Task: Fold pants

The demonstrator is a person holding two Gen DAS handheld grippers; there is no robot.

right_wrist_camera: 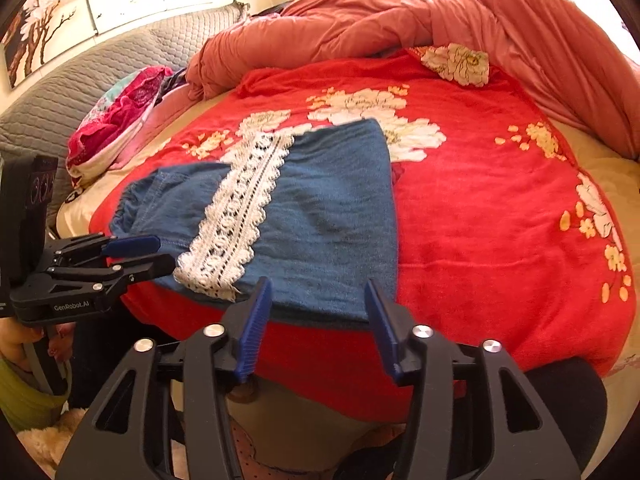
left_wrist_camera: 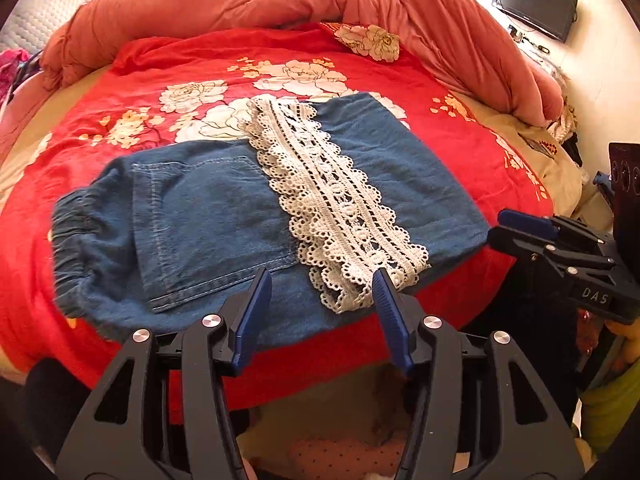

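Pants (left_wrist_camera: 248, 208) lie folded, underside hidden; left gripper (left_wrist_camera: 322, 280) and right gripper (right_wrist_camera: 318, 290) gape apart.

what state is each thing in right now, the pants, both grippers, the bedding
pants: folded over, flat on the blanket, lace hem on top
left gripper: open, empty, at the near edge of the pants
right gripper: open, empty, at the near edge
red blanket: spread flat
pink duvet: bunched up behind
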